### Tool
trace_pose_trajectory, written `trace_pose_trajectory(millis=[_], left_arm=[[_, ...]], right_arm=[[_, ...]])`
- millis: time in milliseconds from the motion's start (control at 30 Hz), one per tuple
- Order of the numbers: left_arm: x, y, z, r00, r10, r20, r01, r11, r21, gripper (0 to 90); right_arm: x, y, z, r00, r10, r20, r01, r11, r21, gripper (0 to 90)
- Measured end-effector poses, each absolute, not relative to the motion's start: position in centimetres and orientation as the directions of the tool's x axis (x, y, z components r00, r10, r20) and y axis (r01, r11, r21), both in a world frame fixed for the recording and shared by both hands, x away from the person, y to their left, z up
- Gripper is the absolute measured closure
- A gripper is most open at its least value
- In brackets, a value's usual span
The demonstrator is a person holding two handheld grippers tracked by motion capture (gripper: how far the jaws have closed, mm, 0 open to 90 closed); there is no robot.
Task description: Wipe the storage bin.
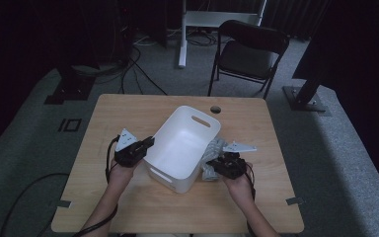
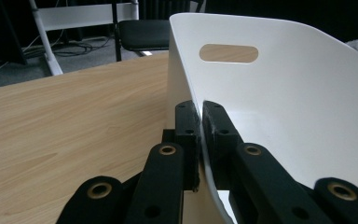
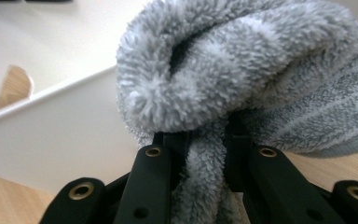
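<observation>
At the tabletop's middle, the left gripper (image 2: 200,140) pinches the tub (image 1: 180,148) wall, steadying it. The right gripper (image 3: 205,149) clamps the grey towel (image 3: 242,70) beside the tub, likely to load it.

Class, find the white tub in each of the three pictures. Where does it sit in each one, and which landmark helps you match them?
High view: the white tub sits mid-table, between the two tools.
Left gripper view: the tub takes up the right half, its rim pinched by the left tool.
Right gripper view: the tub lies at left, behind the grey towel.
Shared landmark: the oval handle slot in the tub's end wall.
</observation>
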State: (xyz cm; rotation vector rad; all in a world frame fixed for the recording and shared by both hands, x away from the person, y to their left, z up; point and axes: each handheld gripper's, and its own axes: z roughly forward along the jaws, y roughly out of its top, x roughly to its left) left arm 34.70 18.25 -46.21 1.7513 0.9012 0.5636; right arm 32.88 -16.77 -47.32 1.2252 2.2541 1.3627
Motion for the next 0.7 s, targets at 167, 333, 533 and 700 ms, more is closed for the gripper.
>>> trace_pose_trajectory(millis=[167,333,533,700], left_arm=[[34.7,18.2,-46.2,0.607,0.793,-0.043,0.303,-0.181,0.936,85.4],[34.7,18.1,-46.2,0.607,0.794,-0.042,0.304,-0.183,0.935,85.4],[34.7,18.1,-46.2,0.606,0.794,-0.043,0.305,-0.183,0.935,85.3],[34.7,18.1,-46.2,0.606,0.794,-0.048,0.307,-0.178,0.935,85.2]], right_arm=[[33.3,-16.9,-48.4,-0.608,0.762,0.224,0.565,0.217,0.796,76.6],[33.8,-16.9,-49.5,-0.596,0.767,0.238,0.592,0.219,0.776,76.6],[34.0,-16.9,-50.1,-0.588,0.773,0.238,0.604,0.224,0.765,76.6],[34.1,-16.8,-50.7,-0.582,0.778,0.234,0.615,0.233,0.753,76.6]])
